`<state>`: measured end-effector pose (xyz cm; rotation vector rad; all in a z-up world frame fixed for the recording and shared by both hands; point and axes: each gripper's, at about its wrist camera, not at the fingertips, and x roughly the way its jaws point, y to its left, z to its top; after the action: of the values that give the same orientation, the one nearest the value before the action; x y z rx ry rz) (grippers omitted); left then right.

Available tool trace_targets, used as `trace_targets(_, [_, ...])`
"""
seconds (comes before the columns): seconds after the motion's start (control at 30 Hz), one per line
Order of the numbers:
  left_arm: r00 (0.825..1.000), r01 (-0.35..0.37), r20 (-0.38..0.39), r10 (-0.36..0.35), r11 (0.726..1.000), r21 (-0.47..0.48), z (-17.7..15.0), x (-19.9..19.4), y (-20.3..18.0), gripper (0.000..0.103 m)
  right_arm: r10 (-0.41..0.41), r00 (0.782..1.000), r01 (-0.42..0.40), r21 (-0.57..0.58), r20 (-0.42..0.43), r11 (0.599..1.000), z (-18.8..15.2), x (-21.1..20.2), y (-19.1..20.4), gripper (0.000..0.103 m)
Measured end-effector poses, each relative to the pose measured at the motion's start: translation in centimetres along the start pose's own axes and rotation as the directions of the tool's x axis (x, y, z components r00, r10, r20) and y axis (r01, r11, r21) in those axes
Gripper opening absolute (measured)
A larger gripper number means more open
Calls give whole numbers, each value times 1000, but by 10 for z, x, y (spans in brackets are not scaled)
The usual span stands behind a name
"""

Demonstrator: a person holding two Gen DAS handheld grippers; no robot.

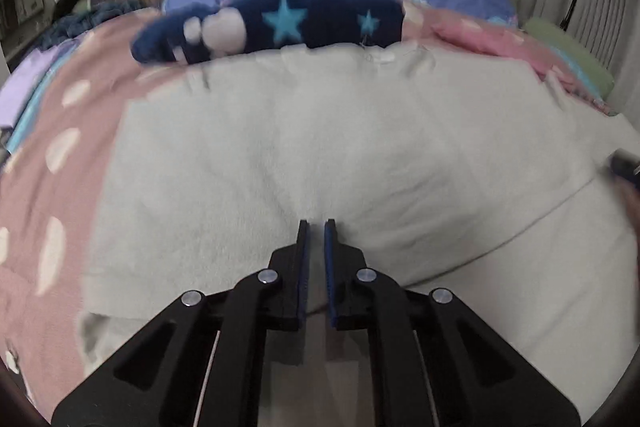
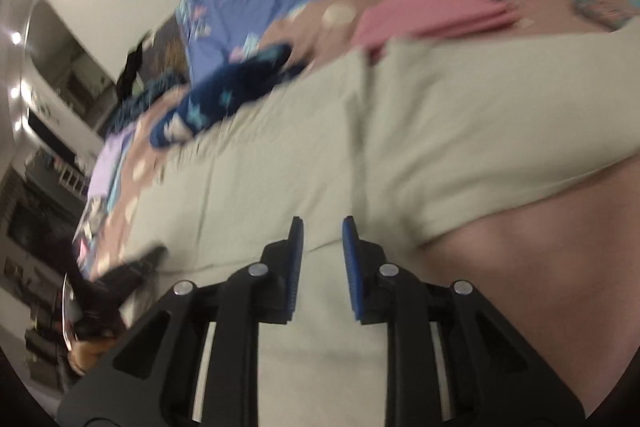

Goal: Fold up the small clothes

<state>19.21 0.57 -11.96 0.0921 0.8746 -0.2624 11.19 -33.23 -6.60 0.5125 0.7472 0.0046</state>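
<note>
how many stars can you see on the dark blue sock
2 in the left wrist view, on the dark blue sock: a large one mid-sock, a smaller one toward its right end. Others may be hidden.

Pale cream garment point(image 1: 320, 155): soft fleecy cloth, matt, slightly napped. Navy star-print piece point(image 1: 280, 23), far: plush fuzzy cloth. Pink spotted cover point(image 1: 48, 163): smooth matt cotton-like fabric. Left gripper point(image 1: 316, 227): matt black plastic, blue ribbed pads, shiny metal rivets.
</note>
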Motion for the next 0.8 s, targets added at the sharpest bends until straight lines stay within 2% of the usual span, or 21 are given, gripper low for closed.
trace_targets(0.1, [1000,27,-3,-27,999,-22,2,0,4,9,-95,985,77,123,142,989,27,-58,-68,21])
trace_targets(0.17, [999,42,-3,-42,998,-37,2,-1,7,9,-174,964,109,294,203,949,40,-93,-127,22])
trace_targets(0.23, [999,39,-1,-39,999,-34,0,-2,7,10,-200,949,71,451,245,890,44,-121,-183,22])
trace_targets(0.33, [1000,17,-2,-17,1000,-15,0,-1,4,10,-203,936,-4,585,288,811,47,-144,-241,22])
trace_targets(0.43, [1000,-11,-3,11,1000,7,0,1,-1,10,-240,928,-5,654,284,757,49,-150,-270,27])
trace_targets(0.5, [999,-34,-1,34,999,26,-1,0,-5,10,-211,939,-31,679,272,733,47,-142,-277,32])
trace_targets(0.6, [998,-65,0,65,997,51,-1,0,-9,10,-166,955,-51,687,246,725,45,-130,-281,39])
trace_targets(0.7, [997,-76,2,76,995,60,-1,0,-11,10,-149,957,-68,690,250,720,45,-120,-279,39])
trace_targets(0.8, [998,-56,2,56,997,43,-1,-1,-7,10,-119,957,-101,689,264,718,49,-118,-278,39])
